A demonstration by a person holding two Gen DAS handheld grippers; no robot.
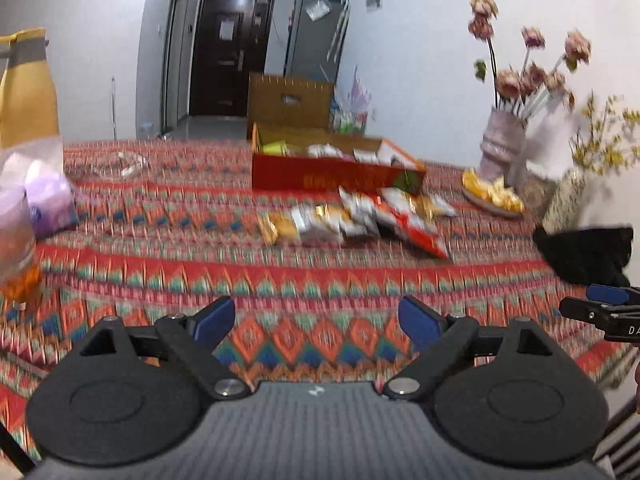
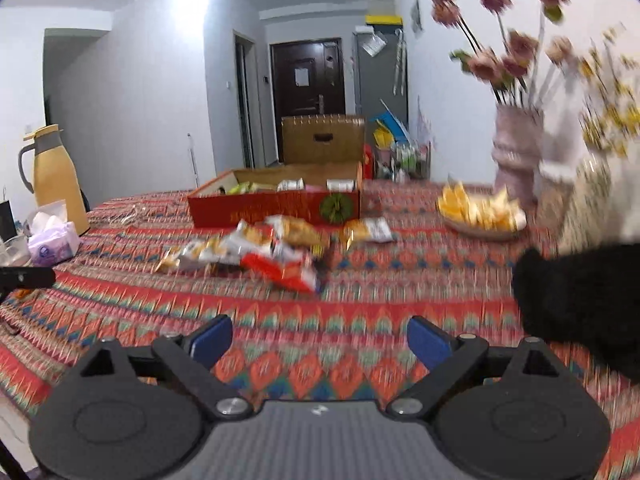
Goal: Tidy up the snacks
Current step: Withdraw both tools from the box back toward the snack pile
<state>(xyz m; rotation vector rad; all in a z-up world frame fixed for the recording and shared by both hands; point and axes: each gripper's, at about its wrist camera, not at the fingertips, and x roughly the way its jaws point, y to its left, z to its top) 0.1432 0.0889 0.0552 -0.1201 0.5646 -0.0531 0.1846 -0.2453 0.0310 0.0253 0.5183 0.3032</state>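
Foil-and-red snack packets lay heaped on patterned worktop, just before red cardboard box holding more packets. Left tongs and right tongs pointed slightly downward, both spread wide, empty. Heap lay well ahead of both.

Red box — zigzag-patterned tablecloth

snack packets blurred, flowers smeared
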